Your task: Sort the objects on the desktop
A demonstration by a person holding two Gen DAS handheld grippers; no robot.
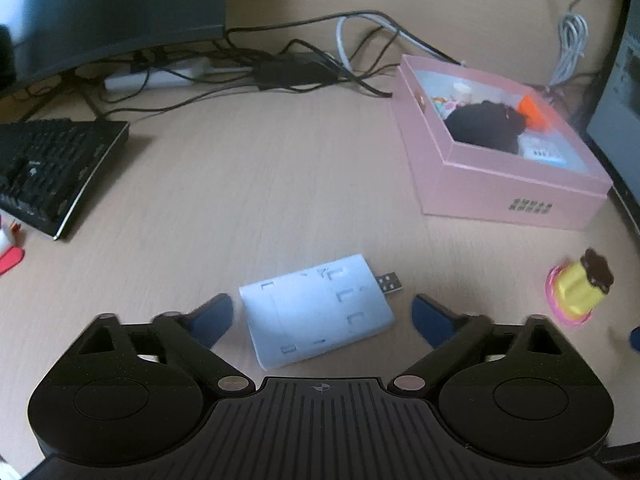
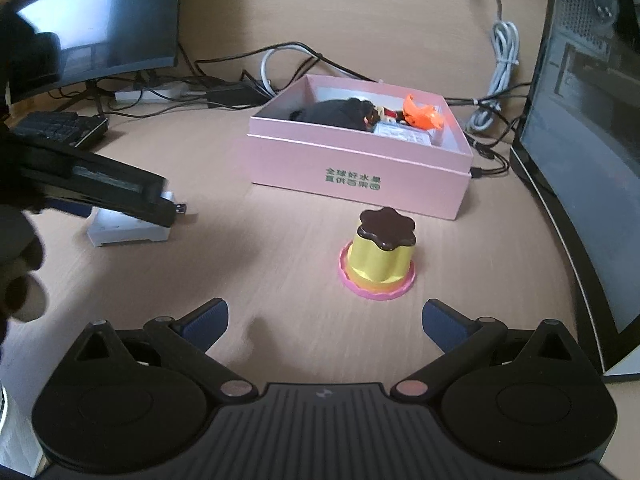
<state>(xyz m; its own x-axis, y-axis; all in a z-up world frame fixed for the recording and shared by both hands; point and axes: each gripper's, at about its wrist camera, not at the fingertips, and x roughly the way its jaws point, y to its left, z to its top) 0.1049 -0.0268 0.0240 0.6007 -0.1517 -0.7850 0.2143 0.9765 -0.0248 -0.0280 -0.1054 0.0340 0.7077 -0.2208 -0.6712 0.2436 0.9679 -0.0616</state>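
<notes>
Soft daylight, slight motion blur, fisheye-bowed edges.

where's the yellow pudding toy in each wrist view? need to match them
Left wrist: pudding toy at far right edge, right of the left gripper.
Right wrist: pudding toy centre, just ahead of the right gripper.
Shared landmark: pink box, behind the toy in both.

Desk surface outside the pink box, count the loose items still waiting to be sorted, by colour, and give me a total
White: 1, the USB adapter between the open fingers of the left tool
Yellow and brown on a pink base: 1, the pudding toy ahead of the right tool
Total: 2, both outside the pink box
</notes>
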